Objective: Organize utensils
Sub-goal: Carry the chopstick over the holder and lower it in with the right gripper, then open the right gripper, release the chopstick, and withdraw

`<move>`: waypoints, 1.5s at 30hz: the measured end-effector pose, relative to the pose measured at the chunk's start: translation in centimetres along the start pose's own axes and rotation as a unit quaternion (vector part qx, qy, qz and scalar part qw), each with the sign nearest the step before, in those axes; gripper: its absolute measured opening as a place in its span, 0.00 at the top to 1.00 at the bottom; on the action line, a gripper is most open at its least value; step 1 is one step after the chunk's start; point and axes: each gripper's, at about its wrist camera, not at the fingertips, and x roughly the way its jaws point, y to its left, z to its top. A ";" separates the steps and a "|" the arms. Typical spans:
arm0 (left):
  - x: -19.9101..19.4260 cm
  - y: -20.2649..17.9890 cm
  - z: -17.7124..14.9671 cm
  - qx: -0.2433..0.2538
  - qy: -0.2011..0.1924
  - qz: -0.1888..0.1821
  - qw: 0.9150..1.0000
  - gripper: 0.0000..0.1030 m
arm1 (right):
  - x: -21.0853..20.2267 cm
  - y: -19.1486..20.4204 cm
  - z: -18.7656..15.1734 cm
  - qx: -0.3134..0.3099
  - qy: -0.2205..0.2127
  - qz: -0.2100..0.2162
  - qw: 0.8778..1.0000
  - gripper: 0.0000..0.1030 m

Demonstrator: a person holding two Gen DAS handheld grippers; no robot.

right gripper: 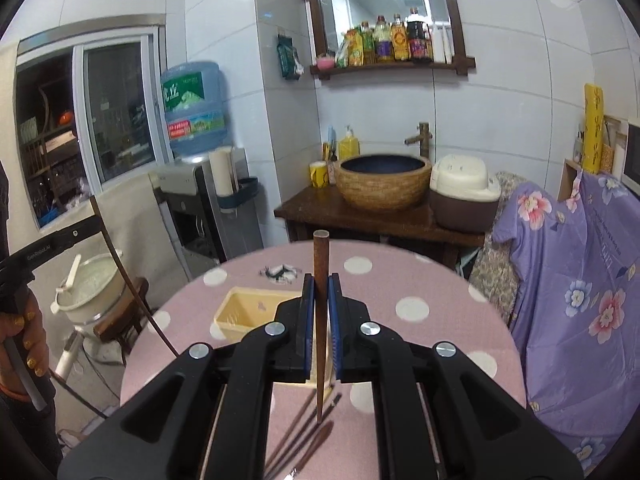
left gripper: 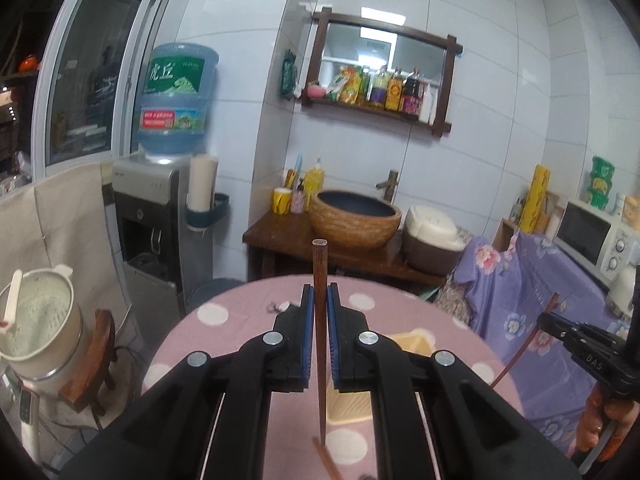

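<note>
left gripper [left gripper: 319, 296] clamping a chopstick [left gripper: 320, 320], right gripper [right gripper: 320, 288] likewise – lower tips blurred

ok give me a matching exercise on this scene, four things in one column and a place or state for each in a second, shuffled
Things
1. left gripper
2. yellow basket
3. water jug
4. loose chopsticks

Places or states
A. lying flat on the dotted tablecloth, close to the camera
B. on top of the dispenser
C. shut on one chopstick
D. standing on the table, holding no utensils that show

Pairs: 1-C, 2-D, 3-B, 4-A
</note>
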 end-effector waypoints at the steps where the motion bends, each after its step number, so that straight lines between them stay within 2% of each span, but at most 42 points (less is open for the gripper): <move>1: -0.1 -0.3 1.0 -0.001 -0.008 -0.002 1.000 0.93 | -0.2 0.2 1.2 0.003 -0.009 0.000 1.000 0.92; 6: 0.7 -2.3 4.7 -0.011 -0.037 -0.017 0.999 0.93 | -0.3 1.0 5.9 0.027 -0.041 0.005 0.999 0.92; 9: 2.0 -3.5 5.6 -0.010 -0.052 -0.008 0.999 0.93 | 0.5 1.7 7.5 0.031 -0.064 -0.008 0.997 0.92; 12: 4.0 -4.3 5.3 -0.012 -0.053 -0.002 0.999 0.93 | 2.2 2.2 7.9 0.032 -0.066 -0.017 0.997 0.92; 19: 9.5 -4.0 1.4 -0.026 0.000 0.002 1.000 0.93 | 8.3 2.2 4.3 0.037 -0.011 -0.030 0.999 0.92; 26: 12.3 -3.3 -1.9 -0.030 0.047 -0.001 0.998 0.93 | 11.7 1.8 1.1 0.043 0.032 -0.027 0.998 0.92; 32: 13.9 -3.2 -3.5 -0.028 0.074 0.001 0.997 0.93 | 12.9 1.3 0.1 0.056 0.050 -0.028 0.997 0.92; 37: 15.0 -3.1 -4.5 -0.028 0.093 0.005 0.995 0.93 | 13.2 0.9 -0.4 0.061 0.044 -0.034 0.997 0.92; 45: 15.3 -3.0 -4.7 -0.023 0.097 0.007 0.995 0.92 | 13.6 0.3 -0.5 0.071 0.041 -0.043 0.996 0.92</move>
